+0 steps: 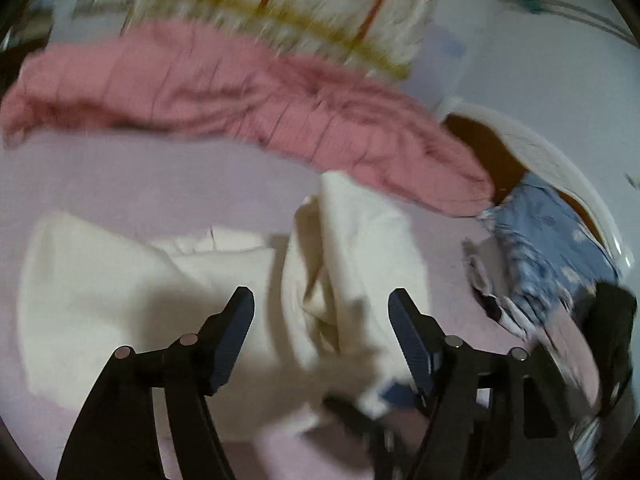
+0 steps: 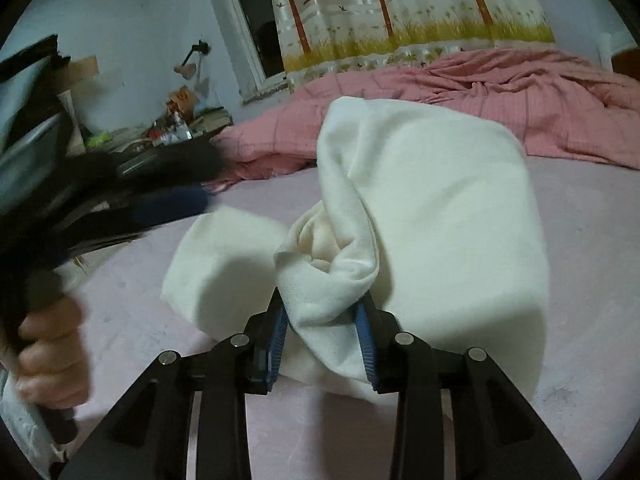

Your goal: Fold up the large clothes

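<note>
A cream-white garment [image 1: 132, 280] lies partly folded on a pale pink bed sheet [image 1: 152, 184]. My left gripper [image 1: 320, 308] is open above it, with a raised bunch of the cloth between its fingers, apart from them. In the right wrist view my right gripper [image 2: 324, 316] is shut on a bunched edge of the white garment [image 2: 440, 208] and holds it lifted off the sheet [image 2: 136, 280]. The left gripper [image 2: 132, 204] shows blurred at the left, held by a hand [image 2: 52, 356].
A crumpled pink quilt [image 2: 500, 96] lies across the far side of the bed, also seen in the left wrist view [image 1: 224, 88]. A patterned curtain [image 2: 400, 12] hangs behind. A blue patterned cloth [image 1: 548, 252] lies at the right. A cluttered desk [image 2: 176, 128] stands at far left.
</note>
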Demonstrator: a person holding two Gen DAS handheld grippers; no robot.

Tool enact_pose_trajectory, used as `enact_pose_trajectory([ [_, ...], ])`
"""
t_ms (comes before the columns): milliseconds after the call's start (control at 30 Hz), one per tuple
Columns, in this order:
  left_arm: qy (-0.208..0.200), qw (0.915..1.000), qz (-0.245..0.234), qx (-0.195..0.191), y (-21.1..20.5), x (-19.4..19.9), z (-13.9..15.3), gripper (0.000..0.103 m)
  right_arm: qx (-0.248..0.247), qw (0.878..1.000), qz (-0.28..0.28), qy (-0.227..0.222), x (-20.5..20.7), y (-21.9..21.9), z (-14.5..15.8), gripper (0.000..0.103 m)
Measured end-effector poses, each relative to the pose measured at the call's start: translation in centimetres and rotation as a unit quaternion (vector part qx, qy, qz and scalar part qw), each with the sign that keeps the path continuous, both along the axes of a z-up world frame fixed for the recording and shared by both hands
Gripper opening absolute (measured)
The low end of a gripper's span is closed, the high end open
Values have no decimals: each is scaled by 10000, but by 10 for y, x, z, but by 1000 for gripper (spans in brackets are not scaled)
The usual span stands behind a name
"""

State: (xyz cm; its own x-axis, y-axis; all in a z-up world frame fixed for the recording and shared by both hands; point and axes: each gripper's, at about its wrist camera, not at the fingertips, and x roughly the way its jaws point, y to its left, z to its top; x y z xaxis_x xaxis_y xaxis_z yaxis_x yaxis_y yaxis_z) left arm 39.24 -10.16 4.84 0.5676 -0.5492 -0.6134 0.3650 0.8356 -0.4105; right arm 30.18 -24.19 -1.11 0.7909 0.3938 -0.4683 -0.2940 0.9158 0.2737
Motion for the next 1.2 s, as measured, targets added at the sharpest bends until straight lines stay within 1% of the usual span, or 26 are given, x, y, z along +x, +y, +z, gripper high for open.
enact_pose_trajectory([
  [33,242,9995,124,137,-6,9,-6,69,-16,10000,-7,-5,1,1,0,36],
  [67,449,9986,227,150,-9,15,-12,68,-7,10000,-9,-17,1,1,-1,36],
  [100,563,9982,169,-124,-10,17,-18,68,28,10000,4,-9,2,1,-1,36],
  [133,599,9977,56,-301,-12,17,-20,68,72,10000,11,4,2,0,-1,36],
  [167,613,9974,0,-375,-14,16,-22,68,149,9999,18,8,2,-2,-1,36],
  [233,600,9975,62,-362,-17,19,-24,68,162,9999,18,18,0,-4,-1,37],
  [333,768,9966,13,-305,-23,30,-27,68,57,10000,-1,-22,-2,-2,-1,38],
  [367,807,9964,58,-237,-24,32,-29,63,44,10000,-28,-25,-2,-2,-1,38],
  [400,846,9963,49,-169,-26,37,-31,38,78,10000,-44,-27,-3,-4,-1,38],
  [433,861,9961,-55,-195,-25,37,-31,25,99,9999,-34,-17,-4,-5,0,38],
  [500,694,9975,-112,-123,-24,32,-27,17,171,9998,-23,56,-6,-10,2,38],
  [567,461,9989,-95,81,-26,24,-23,16,194,9996,-166,100,-8,-14,8,39],
  [633,353,9992,32,211,-26,20,-22,15,88,9988,-486,15,-13,-16,19,45],
  [667,335,9993,92,160,-22,17,-22,15,4,9974,-703,-153,-19,-19,27,49],
  [733,254,9995,116,116,-16,11,-21,15,-155,9918,-1173,-488,-29,-28,41,56],
  [767,182,9996,102,171,-14,8,-22,15,-307,9874,-1453,-542,-31,-32,45,59],
  [800,120,9996,97,243,-12,4,-24,15,-405,9853,-1577,-523,-30,-35,47,59],
  [833,101,9994,116,295,-12,4,-27,15,-377,9864,-1534,-451,-26,-40,44,59],
  [867,124,9993,136,316,-11,5,-33,16,-301,9884,-1458,-287,-20,-44,39,59],
  [933,199,9993,188,259,-9,9,-46,18,-178,9906,-1333,234,-2,-50,22,59],
  [967,177,9992,206,277,-9,11,-51,23,-186,9902,-1344,332,3,-51,13,61],
  [1000,35,9988,269,399,-10,11,-57,34,-283,9895,-1381,313,7,-50,9,66],
  [1033,-135,9976,369,571,-12,10,-60,43,-336,9898,-1352,311,7,-49,7,67],
  [1067,-284,9960,467,700,-11,8,-62,55,-388,9905,-1282,318,11,-47,7,69],
  [1167,-541,9955,416,654,-4,-2,-58,55,-502,9909,-1217,298,16,-46,3,72],
  [1200,-618,9945,453,710,0,-6,-55,56,-489,9907,-1240,282,12,-45,2,72],
])
